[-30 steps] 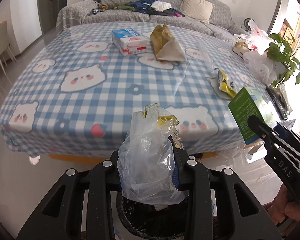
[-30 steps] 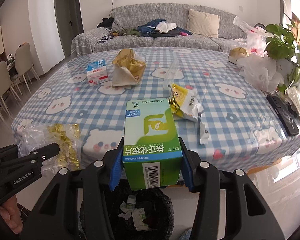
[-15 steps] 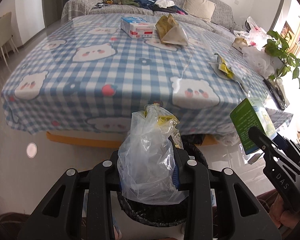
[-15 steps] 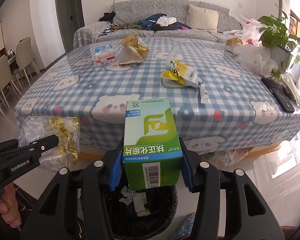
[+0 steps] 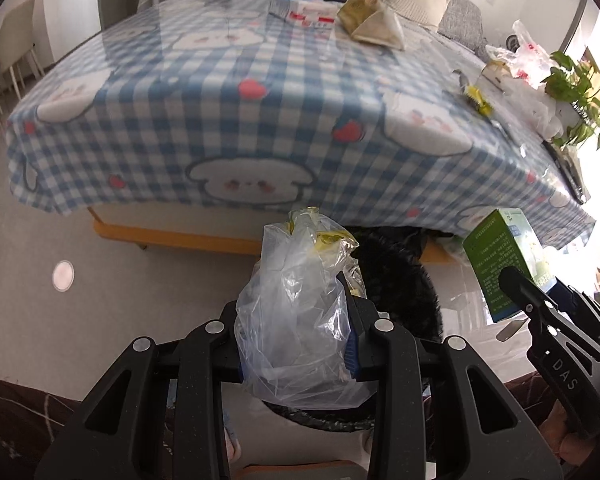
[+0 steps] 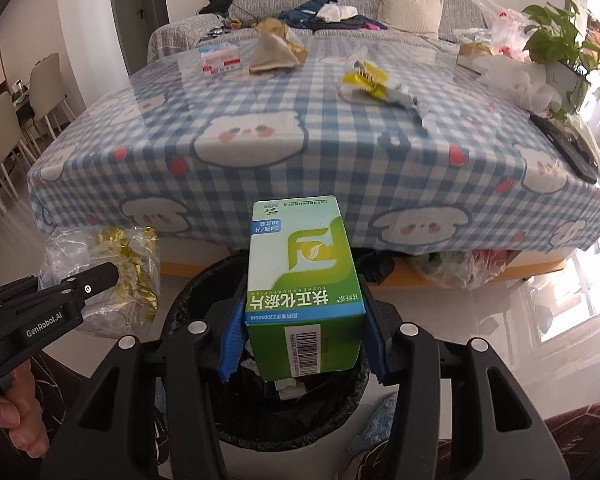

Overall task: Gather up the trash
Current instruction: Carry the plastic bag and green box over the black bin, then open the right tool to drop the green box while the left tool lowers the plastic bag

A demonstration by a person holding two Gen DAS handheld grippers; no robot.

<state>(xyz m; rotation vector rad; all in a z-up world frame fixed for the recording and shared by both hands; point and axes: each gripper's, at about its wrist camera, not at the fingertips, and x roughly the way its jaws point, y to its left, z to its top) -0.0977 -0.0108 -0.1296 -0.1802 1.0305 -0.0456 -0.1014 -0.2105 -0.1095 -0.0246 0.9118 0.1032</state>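
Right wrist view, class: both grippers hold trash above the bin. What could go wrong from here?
1. The green box sits over the black bin, but tilted; released, it might strike the rim and tumble out.
2. The plastic bag in the left gripper seems to hang near the bin's left edge, so it may drift onto the floor.
3. The bin already holds trash, so pieces could bounce.

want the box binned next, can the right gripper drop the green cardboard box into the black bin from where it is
Probably yes. The right gripper holds the green cardboard box directly over the open mouth of the black lined bin, with nothing between them. The left gripper with its clear plastic bag sits off to the side.
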